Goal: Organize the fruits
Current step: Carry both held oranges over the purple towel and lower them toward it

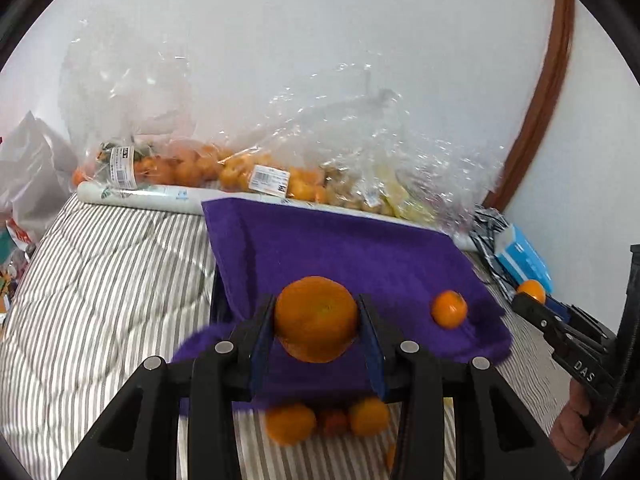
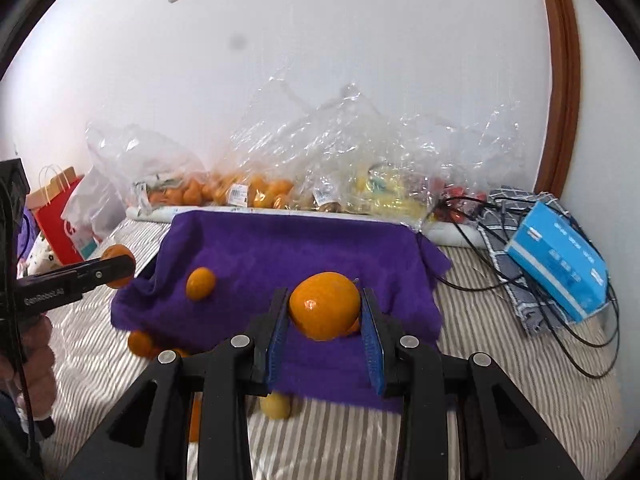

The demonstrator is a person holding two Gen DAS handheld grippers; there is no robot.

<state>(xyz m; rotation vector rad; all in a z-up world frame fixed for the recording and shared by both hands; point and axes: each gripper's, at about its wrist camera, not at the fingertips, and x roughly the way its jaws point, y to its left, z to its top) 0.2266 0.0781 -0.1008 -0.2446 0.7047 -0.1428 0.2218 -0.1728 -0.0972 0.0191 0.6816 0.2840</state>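
Observation:
My left gripper (image 1: 317, 316) is shut on a large orange (image 1: 316, 318) above the near edge of a purple cloth-covered box (image 1: 340, 248). My right gripper (image 2: 325, 308) is shut on another orange (image 2: 324, 305) above the same purple cloth (image 2: 280, 248). A small orange (image 1: 449, 309) lies on the cloth; it also shows in the right wrist view (image 2: 200, 283). Loose oranges (image 1: 290, 422) lie on the striped bedding in front of the box. The right gripper (image 1: 532, 300) shows at the right edge of the left view, the left gripper (image 2: 116, 266) at the left of the right view.
Clear plastic bags of oranges (image 1: 180, 168) and other fruit (image 2: 380, 192) line the wall behind the box. A blue box (image 2: 560, 264) and black cables (image 2: 480, 240) lie on a patterned cloth to the right. A red paper bag (image 2: 56, 216) stands at left. Striped bedding (image 1: 100, 280) spreads left.

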